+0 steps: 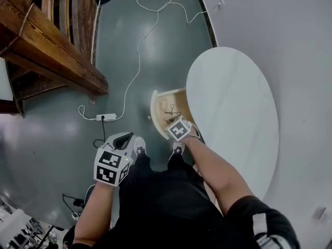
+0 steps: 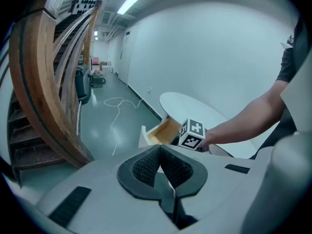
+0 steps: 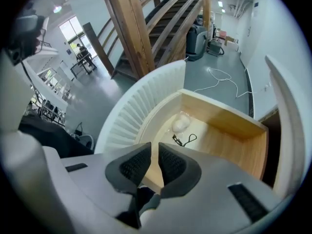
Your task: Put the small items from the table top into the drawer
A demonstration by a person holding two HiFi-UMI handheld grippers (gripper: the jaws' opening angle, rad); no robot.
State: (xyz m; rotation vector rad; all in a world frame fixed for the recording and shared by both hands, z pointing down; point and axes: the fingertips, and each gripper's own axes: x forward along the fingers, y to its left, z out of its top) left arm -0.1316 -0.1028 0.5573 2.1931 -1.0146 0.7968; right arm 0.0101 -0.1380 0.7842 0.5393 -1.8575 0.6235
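Left claw [image 2: 160, 149] shut, right claw [image 3: 155, 147] barely parted, both empty. The pale wad [image 3: 180, 123] by the drawer's [image 3: 229, 122] front edge looks soft and light: pinch its middle.

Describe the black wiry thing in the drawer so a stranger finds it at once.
Find the white oval table; a wooden drawer with a ribbed white front stands open at its edge. On the drawer floor, beside a rounded whitish lump, lies the black looped piece: the only thin, dark thing.

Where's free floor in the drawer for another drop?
Bare wood between the black wire loop and the far walls of the drawer. Crowded by the ribbed front, where the pale lump and loop sit.
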